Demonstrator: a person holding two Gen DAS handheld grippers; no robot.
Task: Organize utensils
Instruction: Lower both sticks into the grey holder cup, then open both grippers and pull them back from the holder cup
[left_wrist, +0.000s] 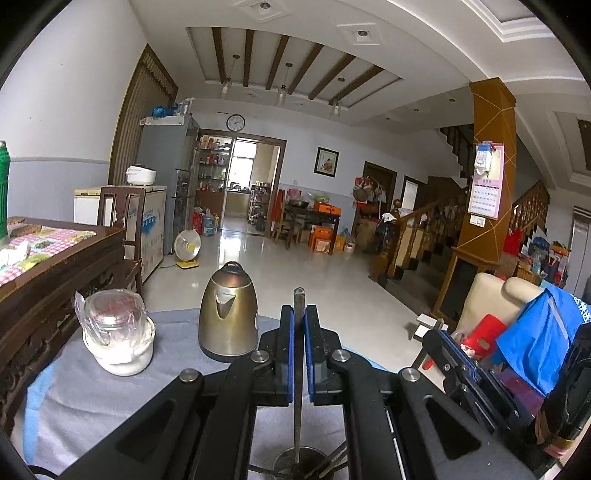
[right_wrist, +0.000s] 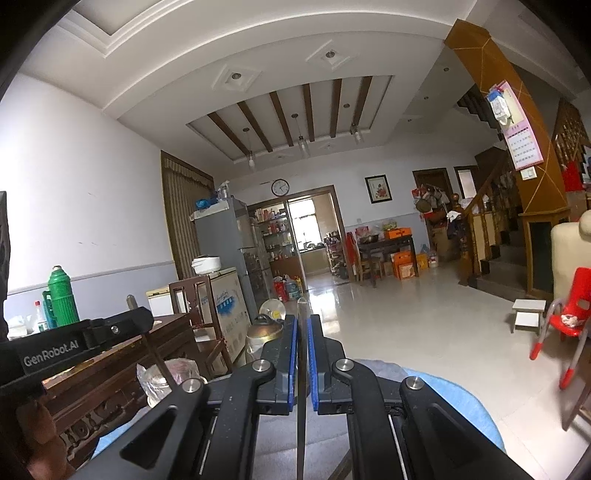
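In the left wrist view my left gripper (left_wrist: 299, 314) is shut on a flat metal utensil (left_wrist: 299, 297) that stands upright. Its lower end reaches down into a round metal holder (left_wrist: 284, 458) at the bottom edge, where other thin utensils (left_wrist: 332, 463) lean. My right gripper (left_wrist: 448, 347) shows at the right of that view. In the right wrist view my right gripper (right_wrist: 303, 325) is shut on another slim upright utensil (right_wrist: 301, 435), whose lower end is out of the picture. My left gripper (right_wrist: 142, 319) appears at the left there, with its utensil's shaft hanging below it.
A brass-coloured kettle (left_wrist: 228, 314) and a plastic-wrapped glass jar on a white bowl (left_wrist: 114, 332) stand on the grey cloth (left_wrist: 92, 398). A dark wooden table (left_wrist: 55, 273) lies to the left, with a green thermos (right_wrist: 62, 295). A red chair (right_wrist: 569, 314) is at the right.
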